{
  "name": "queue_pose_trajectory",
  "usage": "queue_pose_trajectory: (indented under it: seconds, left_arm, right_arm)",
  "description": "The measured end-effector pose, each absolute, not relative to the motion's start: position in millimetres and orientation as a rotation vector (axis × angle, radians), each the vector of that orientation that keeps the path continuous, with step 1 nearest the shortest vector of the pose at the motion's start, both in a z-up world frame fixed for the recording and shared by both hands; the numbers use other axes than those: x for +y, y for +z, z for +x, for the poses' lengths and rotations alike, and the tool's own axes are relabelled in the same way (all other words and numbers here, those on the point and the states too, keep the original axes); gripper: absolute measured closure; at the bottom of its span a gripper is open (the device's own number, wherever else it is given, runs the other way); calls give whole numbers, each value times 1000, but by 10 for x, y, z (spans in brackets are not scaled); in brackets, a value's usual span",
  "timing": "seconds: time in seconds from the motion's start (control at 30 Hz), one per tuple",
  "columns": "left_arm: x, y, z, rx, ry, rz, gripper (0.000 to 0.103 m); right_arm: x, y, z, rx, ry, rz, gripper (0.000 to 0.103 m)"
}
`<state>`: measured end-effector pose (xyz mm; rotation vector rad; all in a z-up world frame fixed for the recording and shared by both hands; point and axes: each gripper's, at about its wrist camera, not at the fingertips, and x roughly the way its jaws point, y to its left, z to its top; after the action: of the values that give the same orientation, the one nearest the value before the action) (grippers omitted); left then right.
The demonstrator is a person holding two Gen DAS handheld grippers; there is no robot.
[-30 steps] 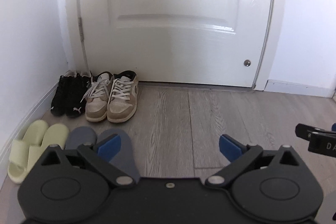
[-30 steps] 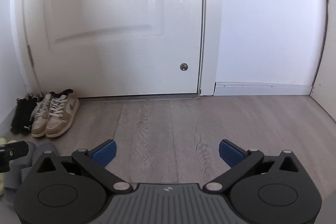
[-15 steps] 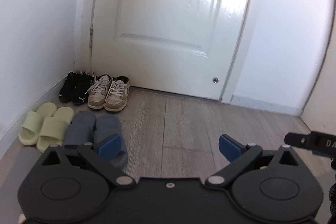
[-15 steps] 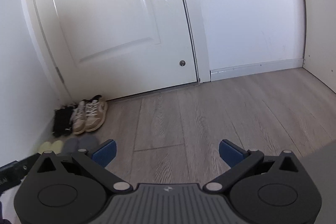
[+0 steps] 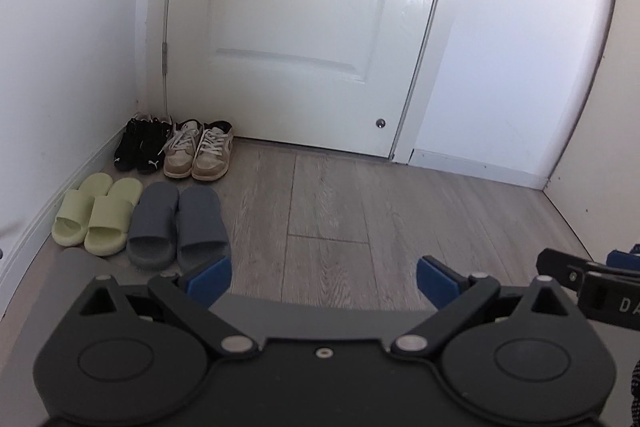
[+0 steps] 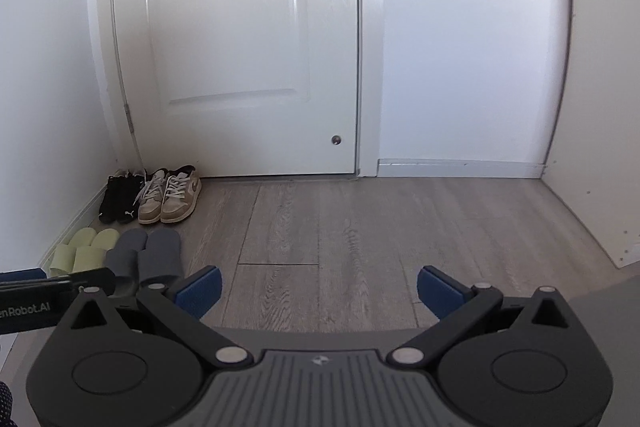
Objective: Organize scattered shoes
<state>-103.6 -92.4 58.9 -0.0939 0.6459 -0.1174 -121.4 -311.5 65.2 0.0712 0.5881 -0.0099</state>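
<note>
Pulling back from a second ago, you brought all four pairs into view. Your left gripper (image 5: pixel 323 277) and right gripper (image 6: pixel 319 287) hovered level, jaws wide and empty. Ahead-left lay the grey slides (image 5: pixel 176 223) beside green slides (image 5: pixel 96 213); beyond, beige sneakers (image 5: pixel 198 155) and black shoes (image 5: pixel 140 147) sat against the door (image 5: pixel 304 27).

**Both grippers spread, empty**

Left gripper (image 5: pixel 323 277): blue pads wide apart, nothing between, held level and aimed forward. Right gripper (image 6: pixel 319 287): same wide spread, empty, level, just beside the left one.
</note>
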Motion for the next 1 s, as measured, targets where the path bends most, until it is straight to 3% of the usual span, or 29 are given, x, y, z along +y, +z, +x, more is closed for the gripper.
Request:
queue_pose_trajectory:
  seconds: [0.3, 1.0]
  left_arm:
    - [-992, 711, -1343, 641, -129, -61, 3]
    - [-1076, 719, -1482, 612, -118, -2, 3]
  right_arm:
    - [-3151, 794, -1686, 571, -39, 71, 0]
    - [-3222, 714, -1773, 572, -55, 96, 0]
